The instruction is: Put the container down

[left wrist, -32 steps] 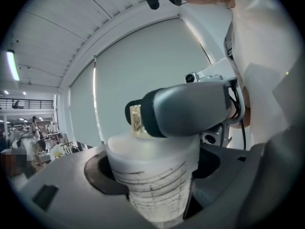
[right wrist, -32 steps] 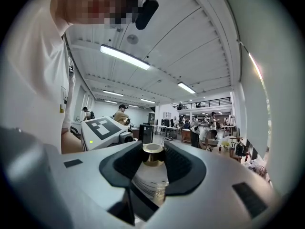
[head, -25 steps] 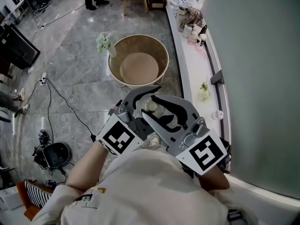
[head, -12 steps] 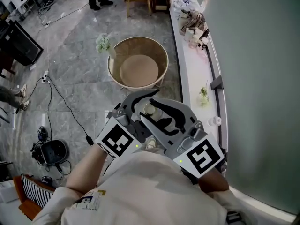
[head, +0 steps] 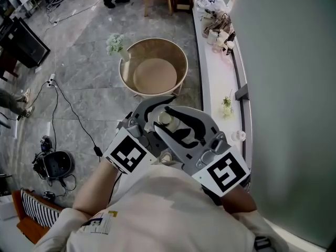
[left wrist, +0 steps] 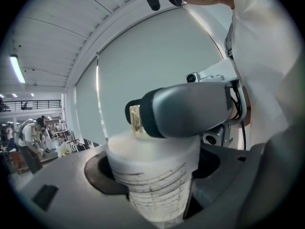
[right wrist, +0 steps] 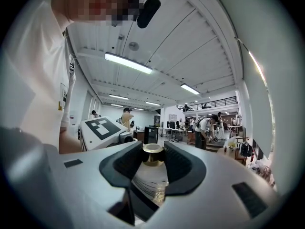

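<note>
**Student:** Where is the container (head: 166, 119) in the head view?

**Tutor:** It is off the ground, close to the person's chest and caught between both tools. The floor lies beneath it. A round wooden tub (head: 154, 67) stands on the floor beyond it, and a white ledge (head: 216, 80) runs along the right. It has not been set down.

**Student:** How does the left gripper (head: 157, 114) stand?

**Tutor:** In the left gripper view its jaws flank the pale, line-marked body of the container (left wrist: 152, 175) with the dark pads on each side, so it is clenched on that body. The right-hand pad is in shadow, so contact there is probable rather than plain.

**Student:** And the right gripper (head: 170, 125)?

**Tutor:** It crosses over the left one. In the right gripper view its ribbed black pads are pressed against the gold cap (right wrist: 153, 152) from both sides, and the translucent body hangs below. The same cap (left wrist: 135, 120) shows at that jaw's tip in the left gripper view.

**Student:** How does the container sit?

**Tutor:** Roughly upright, with the cap uppermost.
</note>
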Demonstrator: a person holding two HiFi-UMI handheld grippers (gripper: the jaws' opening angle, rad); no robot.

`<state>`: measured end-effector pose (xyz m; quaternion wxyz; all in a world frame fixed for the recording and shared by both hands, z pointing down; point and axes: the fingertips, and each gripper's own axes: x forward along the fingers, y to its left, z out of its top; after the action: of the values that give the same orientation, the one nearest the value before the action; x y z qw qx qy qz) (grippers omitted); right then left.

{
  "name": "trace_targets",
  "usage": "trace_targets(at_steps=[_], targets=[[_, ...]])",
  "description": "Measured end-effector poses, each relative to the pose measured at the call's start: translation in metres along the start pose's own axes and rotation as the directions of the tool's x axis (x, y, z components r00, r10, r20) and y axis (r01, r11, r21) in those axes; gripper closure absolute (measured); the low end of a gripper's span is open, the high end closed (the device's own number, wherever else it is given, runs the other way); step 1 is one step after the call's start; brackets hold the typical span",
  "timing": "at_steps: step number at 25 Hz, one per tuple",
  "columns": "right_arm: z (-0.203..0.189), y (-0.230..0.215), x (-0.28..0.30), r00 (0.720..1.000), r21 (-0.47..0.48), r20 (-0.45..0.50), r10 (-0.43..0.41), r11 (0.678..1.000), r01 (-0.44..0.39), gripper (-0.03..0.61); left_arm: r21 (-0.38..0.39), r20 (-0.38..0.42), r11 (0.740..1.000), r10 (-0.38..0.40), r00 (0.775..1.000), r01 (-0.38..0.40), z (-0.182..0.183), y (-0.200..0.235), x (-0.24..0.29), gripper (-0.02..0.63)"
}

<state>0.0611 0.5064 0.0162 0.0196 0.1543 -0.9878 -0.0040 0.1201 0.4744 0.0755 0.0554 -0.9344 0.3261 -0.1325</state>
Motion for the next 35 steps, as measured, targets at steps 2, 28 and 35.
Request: trace_targets(at_steps=[2,28,35], targets=[[0.000,0.000,0.000,1.000,-0.008,-0.001,-0.001,1.000,0.001,0.442,0.022,0.002,1.000,-0.003,1.000,0.003,0.001,0.000,0.000,0.259],[-0.037,-0.148,0.098,0.977,0.027,-0.070,-0.200,0.979,0.202,0.442,0.003,0.039,0.982,-0.191,0.981,0.191,-0.050,0.138,0.077,0.258],[-0.029,-0.209,0.162,0.970,0.020,-0.074,-0.231,0.972,0.233,0.442,0.023,0.043,0.974,-0.224,0.974,0.223,-0.057,0.223,0.091,0.259]])
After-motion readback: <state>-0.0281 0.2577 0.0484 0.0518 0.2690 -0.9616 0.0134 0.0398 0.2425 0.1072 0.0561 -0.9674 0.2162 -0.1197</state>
